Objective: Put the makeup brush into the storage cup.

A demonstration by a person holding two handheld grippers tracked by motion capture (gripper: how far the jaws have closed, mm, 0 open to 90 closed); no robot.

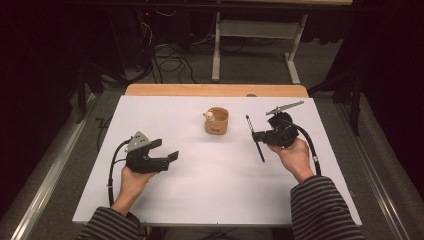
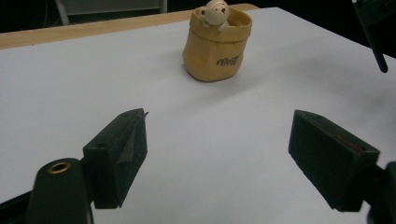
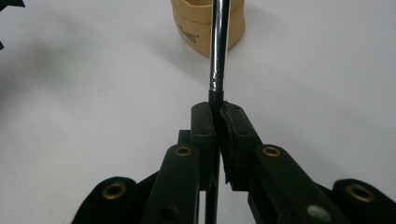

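Sleeves: striped, at the near edge of the high view, well short of the pot on both sides.
Tabletop (image 1: 210,195): white sheet over a wooden board, carrying the pot toward its far middle.
Left hand-held gripper (image 1: 170,156): near-left of the pot, well apart from it, resting low; jaws spread wide with nothing between them, aimed toward the pot.
Right hand-held gripper (image 1: 256,135): right of the pot, near but not touching; jaws clamped tight on the stick.
Pot (image 1: 216,120): small tan holder shaped like a rolled-down bag, upright, with lettering on its side and a little pale figure (image 2: 214,11) at its rim.
Stick (image 1: 254,138): thin and dark, part shiny metal in the right gripper view (image 3: 219,46), held clear of the tabletop just right of the pot, its far end toward the pot.
Step in hand: carrying the stick to the pot, by my reading.
Next move: swing the stick over the pot's mouth, tip it upright, lower it in, then release; the idle gripper could steady the pot.
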